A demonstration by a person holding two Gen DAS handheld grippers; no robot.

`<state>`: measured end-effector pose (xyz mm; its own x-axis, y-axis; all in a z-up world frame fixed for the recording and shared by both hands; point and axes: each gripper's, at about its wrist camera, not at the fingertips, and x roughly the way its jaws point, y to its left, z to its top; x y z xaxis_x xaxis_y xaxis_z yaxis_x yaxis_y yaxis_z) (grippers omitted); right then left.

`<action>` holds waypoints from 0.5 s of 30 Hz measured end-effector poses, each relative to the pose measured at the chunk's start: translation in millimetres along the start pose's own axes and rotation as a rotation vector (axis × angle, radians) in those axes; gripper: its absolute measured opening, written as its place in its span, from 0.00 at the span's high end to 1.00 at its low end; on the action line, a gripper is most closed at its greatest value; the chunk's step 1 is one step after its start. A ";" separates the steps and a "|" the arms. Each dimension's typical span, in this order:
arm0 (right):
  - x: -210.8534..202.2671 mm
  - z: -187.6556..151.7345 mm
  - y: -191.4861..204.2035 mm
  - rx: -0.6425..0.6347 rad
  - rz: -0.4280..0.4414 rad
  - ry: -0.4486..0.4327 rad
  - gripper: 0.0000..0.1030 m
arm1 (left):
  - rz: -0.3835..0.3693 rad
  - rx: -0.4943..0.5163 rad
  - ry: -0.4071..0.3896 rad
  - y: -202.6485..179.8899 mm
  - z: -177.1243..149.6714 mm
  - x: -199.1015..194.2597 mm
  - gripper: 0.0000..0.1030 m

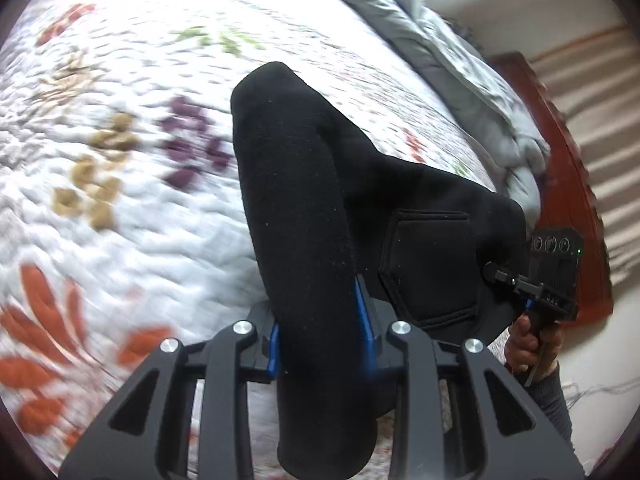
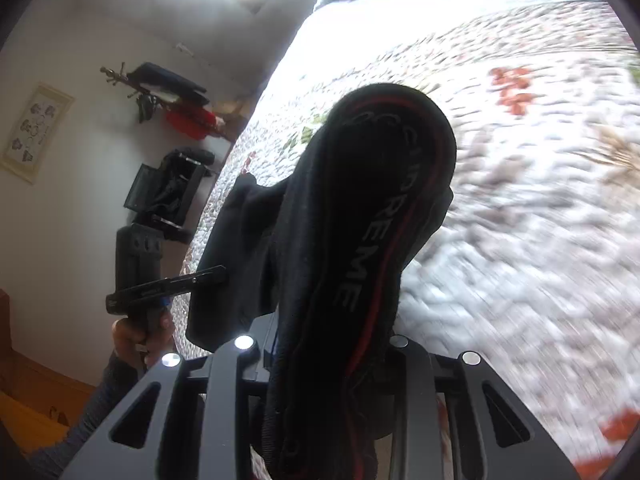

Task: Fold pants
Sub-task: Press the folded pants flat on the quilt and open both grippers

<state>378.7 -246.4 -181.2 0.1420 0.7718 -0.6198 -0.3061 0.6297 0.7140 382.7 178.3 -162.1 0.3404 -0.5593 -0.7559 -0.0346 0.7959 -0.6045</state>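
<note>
hanging between two hand-held grippers, one pair of black pants [image 1: 304,208] is lifted above a white floral quilt [image 1: 132,216]. the fabric is thick and soft; a sewn back pocket [image 1: 428,268] shows to the right of the left gripper [image 1: 324,332], whose blue pads are clamped on a rolled fold of leg. the right gripper [image 2: 332,360] is closed on the waistband [image 2: 384,208], which carries a red stripe and grey lettering. each view shows the other gripper off to the side, held upright in a bare hand [image 1: 528,344].
</note>
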 end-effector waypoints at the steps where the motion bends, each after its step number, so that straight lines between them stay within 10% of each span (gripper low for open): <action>1: 11.7 3.9 -0.1 0.001 0.002 0.015 0.72 | 0.005 -0.014 0.006 11.3 5.1 -0.4 0.72; 15: 34.9 5.7 -40.9 0.092 0.024 0.065 0.55 | -0.031 -0.076 0.004 64.9 -0.5 8.0 0.57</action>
<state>401.5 -244.7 -230.2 0.0729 0.7814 -0.6197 -0.2209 0.6186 0.7540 382.7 225.4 -207.5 0.3391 -0.5845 -0.7372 -0.0949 0.7583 -0.6449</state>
